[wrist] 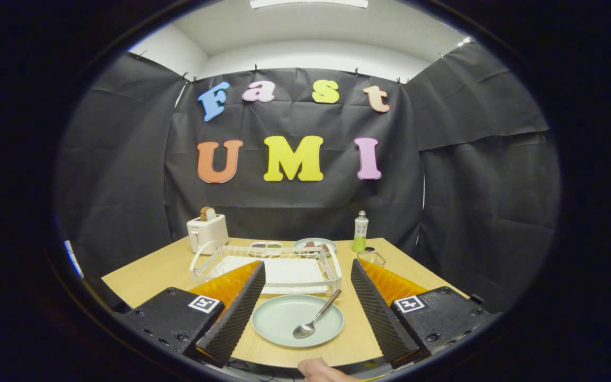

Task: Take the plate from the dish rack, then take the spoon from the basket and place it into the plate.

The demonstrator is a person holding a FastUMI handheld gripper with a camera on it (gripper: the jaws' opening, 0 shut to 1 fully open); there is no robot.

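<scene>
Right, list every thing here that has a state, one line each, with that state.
plate: flat on the table, between the fingers, out of the dish rack.
spoon: lying in the plate, handle over the rim toward the rack.
dish rack: white, upright beyond the plate.
toaster: toast sticking out of the slot.
bottle: standing upright, cap on.
gripper: open, holding nothing.

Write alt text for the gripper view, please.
A metal spoon lies in a round pale green plate on the wooden table, between the open tongs. Beyond stands a white wire dish rack.
</scene>
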